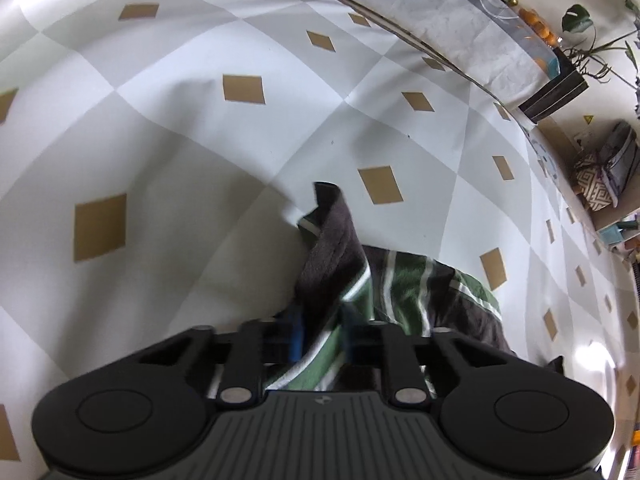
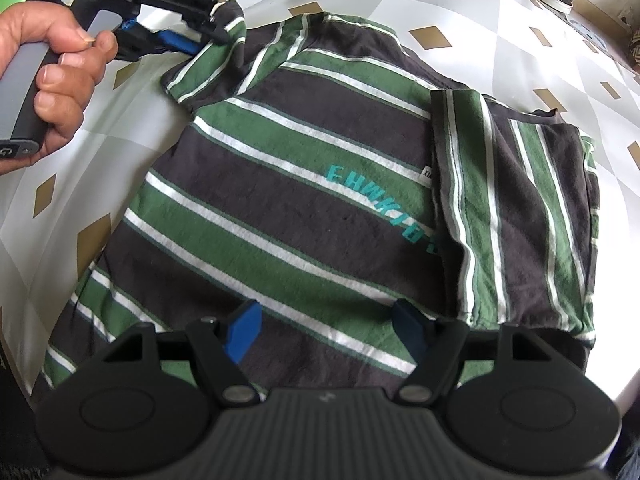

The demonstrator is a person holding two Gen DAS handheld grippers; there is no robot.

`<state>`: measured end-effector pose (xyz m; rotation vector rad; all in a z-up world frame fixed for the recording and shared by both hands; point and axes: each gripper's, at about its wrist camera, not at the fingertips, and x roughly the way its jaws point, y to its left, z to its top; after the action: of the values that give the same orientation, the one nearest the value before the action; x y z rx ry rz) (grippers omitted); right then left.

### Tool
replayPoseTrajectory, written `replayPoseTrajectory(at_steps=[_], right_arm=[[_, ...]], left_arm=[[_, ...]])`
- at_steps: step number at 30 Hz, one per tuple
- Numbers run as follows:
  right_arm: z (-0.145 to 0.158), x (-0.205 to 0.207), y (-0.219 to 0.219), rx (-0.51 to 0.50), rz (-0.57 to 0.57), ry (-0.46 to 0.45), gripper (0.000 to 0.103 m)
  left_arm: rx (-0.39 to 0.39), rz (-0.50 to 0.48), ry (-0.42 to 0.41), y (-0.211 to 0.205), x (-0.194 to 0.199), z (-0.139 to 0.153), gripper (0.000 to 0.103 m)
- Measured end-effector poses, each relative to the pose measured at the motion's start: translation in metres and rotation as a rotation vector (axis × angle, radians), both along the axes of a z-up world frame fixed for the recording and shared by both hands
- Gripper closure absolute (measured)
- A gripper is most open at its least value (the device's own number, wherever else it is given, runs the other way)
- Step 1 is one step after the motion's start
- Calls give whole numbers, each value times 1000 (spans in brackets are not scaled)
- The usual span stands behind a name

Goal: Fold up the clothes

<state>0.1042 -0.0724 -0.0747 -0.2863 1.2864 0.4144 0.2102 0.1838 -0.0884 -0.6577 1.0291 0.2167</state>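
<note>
Striped shirt (image 2: 280,208) lies spread; right sleeve (image 2: 516,216) already folded in. Left hand-held gripper (image 1: 320,336) is clamped on the upper-left sleeve; right hand-held gripper (image 2: 326,330) is held wide open, empty. Sleeve fold judged in hand; inward carry required.

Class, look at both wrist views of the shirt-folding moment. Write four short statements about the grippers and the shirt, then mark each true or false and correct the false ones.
1. The left gripper is clamped on a sleeve of the striped shirt. True.
2. The right gripper grips the shirt hem. False: its jaws stand open above the fabric.
3. One sleeve is already folded in over the shirt body. True.
4. The shirt lies on a plain wooden table. False: it lies on a diamond-patterned cloth.
</note>
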Motion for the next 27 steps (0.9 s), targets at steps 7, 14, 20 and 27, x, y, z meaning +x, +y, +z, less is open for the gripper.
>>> replayPoseTrajectory(at_steps=[7,14,20,27], right_arm=[[2,0,-2,-5,-5,-7,33],[4,2,-5,-6,-12,-16,33],[8,7,-12,-8,-42,-29,33],[11,13,-20,-9,-77,-42,32]], left_arm=[[42,-24,-48,-14,-3,10,99],[-19,-84,-95,-31,-1,25,99],[-52,-231,-100,-74,-2,29,99],[-99,-364,-16,-117,-9,8,99]])
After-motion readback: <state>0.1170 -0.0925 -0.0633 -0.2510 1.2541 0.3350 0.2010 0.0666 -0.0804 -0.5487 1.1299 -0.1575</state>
